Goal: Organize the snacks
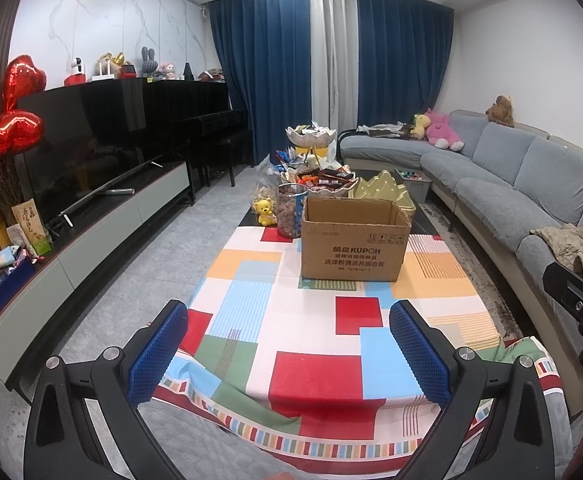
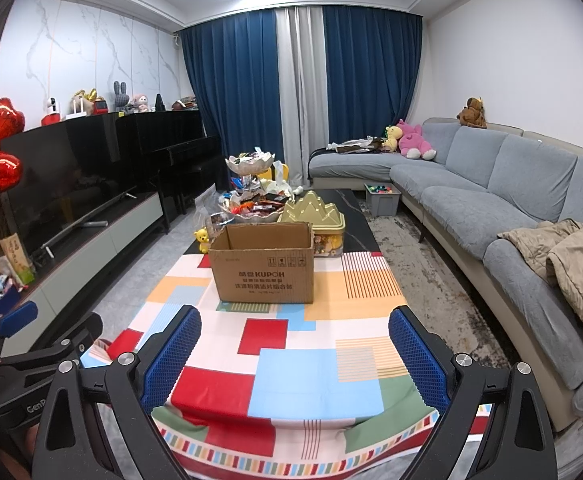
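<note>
We are holding the left gripper (image 1: pixel 287 340) and right gripper (image 2: pixel 294 344) wide apart and empty over the patchwork tablecloth (image 1: pixel 311 372). The cardboard box (image 1: pixel 353 240) is hiding much of the snacks (image 1: pixel 323 178) heaped behind it, beside a gold tin (image 2: pixel 315 212).

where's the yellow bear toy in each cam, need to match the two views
Left wrist: the yellow bear toy stands left of centre, on the table left of the nut jar.
Right wrist: the bear is smaller, left of centre, just left of the box.
Shared landmark: the cardboard box, on the tablecloth right of the bear in both.
</note>
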A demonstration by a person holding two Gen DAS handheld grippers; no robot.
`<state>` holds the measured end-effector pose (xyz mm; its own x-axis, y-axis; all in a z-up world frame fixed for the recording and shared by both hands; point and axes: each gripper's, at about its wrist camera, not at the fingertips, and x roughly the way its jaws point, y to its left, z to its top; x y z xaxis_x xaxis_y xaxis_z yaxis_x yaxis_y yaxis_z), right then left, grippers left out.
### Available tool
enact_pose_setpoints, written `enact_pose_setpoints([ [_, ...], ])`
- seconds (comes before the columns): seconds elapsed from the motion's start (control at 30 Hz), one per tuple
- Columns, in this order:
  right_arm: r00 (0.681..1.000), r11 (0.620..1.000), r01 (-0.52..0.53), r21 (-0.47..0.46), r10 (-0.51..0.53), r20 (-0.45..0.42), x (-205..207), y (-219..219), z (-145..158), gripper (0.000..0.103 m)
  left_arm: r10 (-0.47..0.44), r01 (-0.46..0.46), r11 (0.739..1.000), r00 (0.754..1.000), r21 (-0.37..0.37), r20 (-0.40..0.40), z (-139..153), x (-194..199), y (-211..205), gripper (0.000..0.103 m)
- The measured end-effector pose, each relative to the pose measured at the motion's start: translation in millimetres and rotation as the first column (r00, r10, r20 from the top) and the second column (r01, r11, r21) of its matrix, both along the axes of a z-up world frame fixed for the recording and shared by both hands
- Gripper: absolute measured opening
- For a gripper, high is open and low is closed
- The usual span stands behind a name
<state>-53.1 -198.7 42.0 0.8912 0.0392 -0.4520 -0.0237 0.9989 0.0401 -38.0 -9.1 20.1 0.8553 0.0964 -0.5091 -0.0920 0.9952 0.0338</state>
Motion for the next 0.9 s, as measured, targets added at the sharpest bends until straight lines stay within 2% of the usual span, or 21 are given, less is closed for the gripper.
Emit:
enact_pose_setpoints([
  [0.9,1.0,1.0,0.0,0.002,0.0,-0.008,1.8,-0.2,1.6,0.096,0.004,-0.004,1.0,1.0,0.003,-0.004,-2.1,-0.1,7.6,0.102],
])
